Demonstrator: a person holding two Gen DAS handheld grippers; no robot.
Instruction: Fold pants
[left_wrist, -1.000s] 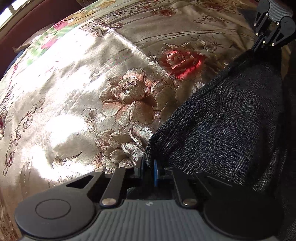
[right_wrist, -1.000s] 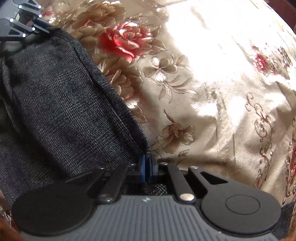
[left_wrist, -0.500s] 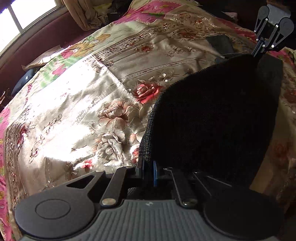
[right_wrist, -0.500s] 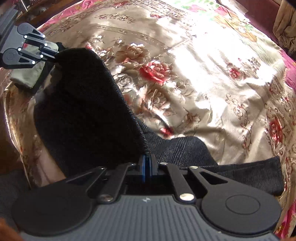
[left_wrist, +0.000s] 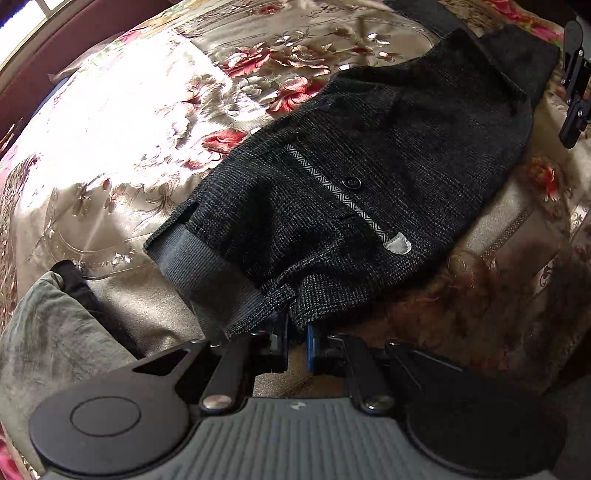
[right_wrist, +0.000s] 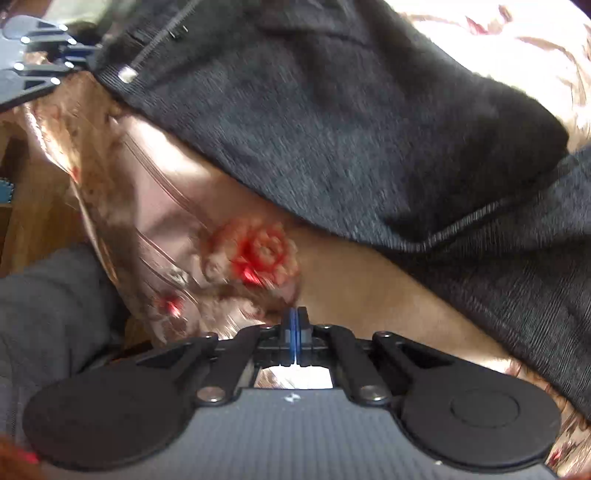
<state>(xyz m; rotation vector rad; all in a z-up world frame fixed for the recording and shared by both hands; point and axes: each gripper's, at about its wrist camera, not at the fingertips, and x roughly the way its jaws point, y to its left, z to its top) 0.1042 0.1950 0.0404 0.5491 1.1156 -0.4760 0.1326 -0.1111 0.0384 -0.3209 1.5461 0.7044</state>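
A bed carries everything here, spread with a glossy gold bedspread (left_wrist: 122, 147) patterned with red and cream roses, sunlit and washed out toward the upper left of the left wrist view. Past its far edge runs a dark reddish wall or headboard with a sliver of bright window (left_wrist: 22, 26) at the top left corner. The dark grey pants (left_wrist: 369, 177) lie folded across the bedspread, back side up, showing a buttoned pocket with a herringbone trim, a small pale tab and the lighter grey lining of the waistband at the near end. A crumpled olive-green cloth (left_wrist: 55, 332) with something black tucked against it sits at the left, just beside the waistband. No box, basket or other container shows. The left hand-held gripper (left_wrist: 297, 347) has its jaws narrow, pinching the near corner of the waistband. The right hand-held gripper (right_wrist: 295, 336) has its blue pads pressed together with nothing between them, hovering over bare bedspread just beside the pants. The right wrist view is smeared by blur, so the fabric's weave and a zip near its top left are hard to read; a grey sleeve or garment (right_wrist: 48, 314) at its left edge is cut off.
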